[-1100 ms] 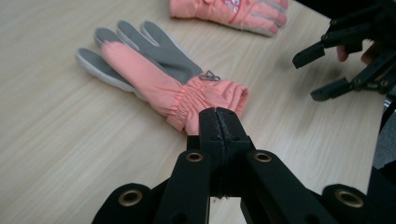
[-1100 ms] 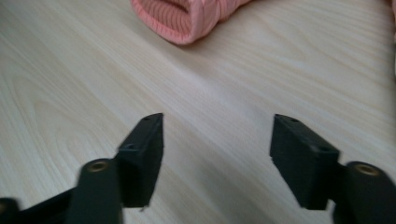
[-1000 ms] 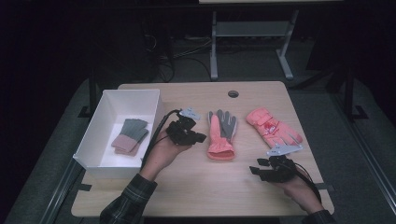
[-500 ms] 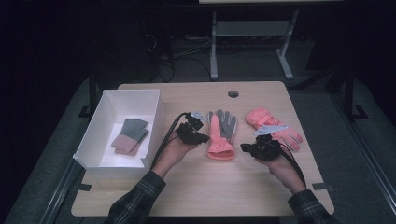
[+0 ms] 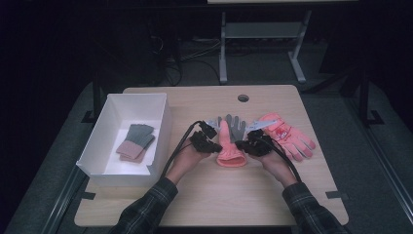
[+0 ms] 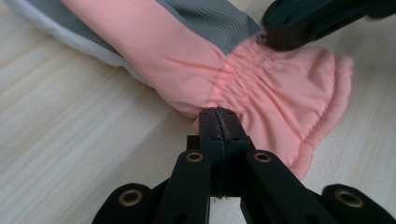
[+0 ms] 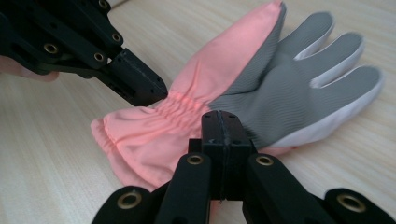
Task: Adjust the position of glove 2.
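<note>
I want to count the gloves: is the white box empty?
No, the white box has a folded grey and pink glove lying inside it, seen in the high view.

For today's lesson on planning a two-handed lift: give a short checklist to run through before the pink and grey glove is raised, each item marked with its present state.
1. Left gripper shut at the glove cuff: ok.
2. Right gripper shut at the cuff's other side: ok.
3. Fabric truly pinched by each: cannot tell.
4. Glove lying flat on the table: ok.
5. White box has bare floor beside the folded glove: ok.
6. Pink glove apart from the lift: ok.
</note>
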Motion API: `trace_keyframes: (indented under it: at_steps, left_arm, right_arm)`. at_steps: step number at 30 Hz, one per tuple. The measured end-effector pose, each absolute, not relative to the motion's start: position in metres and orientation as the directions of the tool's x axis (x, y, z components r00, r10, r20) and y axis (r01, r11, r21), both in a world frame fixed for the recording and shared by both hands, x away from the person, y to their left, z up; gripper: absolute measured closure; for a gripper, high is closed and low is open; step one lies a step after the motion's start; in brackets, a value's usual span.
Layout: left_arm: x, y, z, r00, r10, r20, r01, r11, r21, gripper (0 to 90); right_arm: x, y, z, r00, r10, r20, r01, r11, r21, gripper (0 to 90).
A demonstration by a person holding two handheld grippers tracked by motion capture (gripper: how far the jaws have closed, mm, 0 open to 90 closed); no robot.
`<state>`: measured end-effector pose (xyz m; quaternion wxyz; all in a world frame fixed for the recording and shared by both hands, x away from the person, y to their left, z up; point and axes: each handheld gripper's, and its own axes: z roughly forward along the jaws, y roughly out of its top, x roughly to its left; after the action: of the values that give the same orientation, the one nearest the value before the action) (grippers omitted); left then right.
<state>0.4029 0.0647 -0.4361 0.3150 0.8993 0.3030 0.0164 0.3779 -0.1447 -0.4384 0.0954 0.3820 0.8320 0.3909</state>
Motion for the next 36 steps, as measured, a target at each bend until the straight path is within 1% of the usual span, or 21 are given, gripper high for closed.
trace_keyframes:
  at_steps: [1, 2, 9, 12, 20, 24, 30, 32, 33, 36]
  left_arm:
    - [0.403, 0.065, -0.436, 0.828, 0.541, -0.147, 0.519, -0.641, 0.565, 89.9]
    - [0.401, 0.063, -0.437, 0.819, 0.551, -0.159, 0.531, -0.623, 0.575, 89.9]
    - [0.391, 0.059, -0.437, 0.839, 0.519, -0.163, 0.51, -0.647, 0.567, 89.9]
    - [0.386, 0.055, -0.438, 0.841, 0.51, -0.181, 0.511, -0.638, 0.576, 89.8]
    - [0.373, 0.037, -0.44, 0.876, 0.437, -0.202, 0.468, -0.672, 0.574, 89.8]
    - [0.37, 0.033, -0.44, 0.892, 0.413, -0.182, 0.439, -0.698, 0.566, 89.8]
    - [0.369, 0.045, -0.435, 0.883, 0.437, -0.173, 0.451, -0.683, 0.575, 89.7]
    - [0.365, 0.058, -0.431, 0.88, 0.448, -0.159, 0.451, -0.682, 0.576, 89.6]
    - [0.363, 0.063, -0.431, 0.881, 0.449, -0.15, 0.447, -0.685, 0.576, 89.5]
    - [0.359, 0.079, -0.429, 0.872, 0.468, -0.139, 0.456, -0.676, 0.579, 85.1]
  right_arm:
    - [0.378, -0.143, -0.44, -0.691, 0.709, 0.142, 0.564, 0.406, 0.719, 90.0]
    - [0.378, -0.143, -0.442, -0.692, 0.708, 0.14, 0.566, 0.413, 0.713, 90.0]
    - [0.372, -0.146, -0.442, -0.701, 0.7, 0.137, 0.566, 0.43, 0.703, 90.0]
    - [0.37, -0.149, -0.441, -0.702, 0.699, 0.136, 0.568, 0.435, 0.698, 90.0]
    - [0.369, -0.16, -0.439, -0.696, 0.709, 0.114, 0.568, 0.446, 0.692, 90.0]
    - [0.37, -0.162, -0.438, -0.687, 0.717, 0.121, 0.575, 0.433, 0.694, 90.0]
    - [0.375, -0.157, -0.432, -0.695, 0.706, 0.135, 0.568, 0.425, 0.705, 90.0]
    - [0.381, -0.151, -0.429, -0.709, 0.695, 0.117, 0.548, 0.439, 0.712, 90.0]
    - [0.383, -0.148, -0.43, -0.706, 0.696, 0.128, 0.552, 0.429, 0.715, 89.6]
    - [0.389, -0.142, -0.433, -0.707, 0.698, 0.115, 0.558, 0.45, 0.697, 88.6]
